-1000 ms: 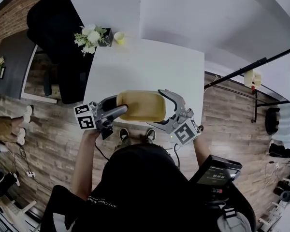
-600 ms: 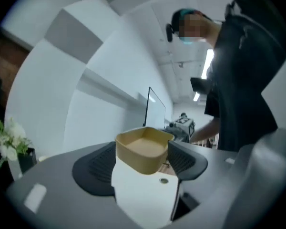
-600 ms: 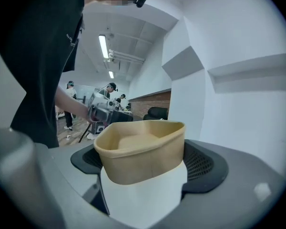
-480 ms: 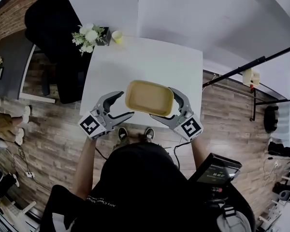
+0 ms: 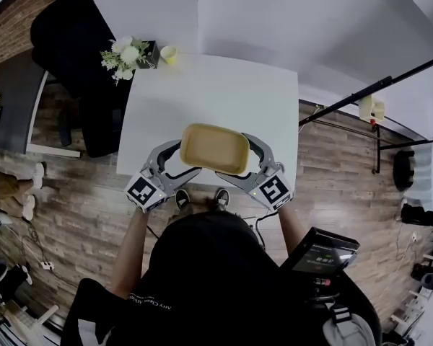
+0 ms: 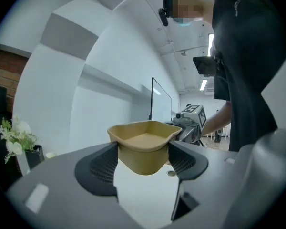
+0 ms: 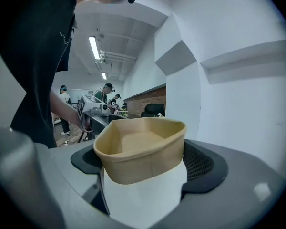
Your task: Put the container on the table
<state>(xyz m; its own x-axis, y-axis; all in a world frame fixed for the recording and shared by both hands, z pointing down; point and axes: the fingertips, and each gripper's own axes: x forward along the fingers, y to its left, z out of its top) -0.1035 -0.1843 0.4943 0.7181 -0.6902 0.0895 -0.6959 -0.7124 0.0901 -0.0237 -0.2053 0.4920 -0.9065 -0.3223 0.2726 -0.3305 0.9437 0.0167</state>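
The container (image 5: 214, 148) looks like matt tan paperboard — smooth walls, rolled rim. The table (image 5: 202, 92) is smooth matt white; the floor (image 5: 79, 215) is grained wood planking, dull brown.

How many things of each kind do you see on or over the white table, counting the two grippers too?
Tan container: 1
Pot of white flowers: 1
Small yellow cup: 1
Grippers: 2 (left gripper, right gripper)
Total: 5
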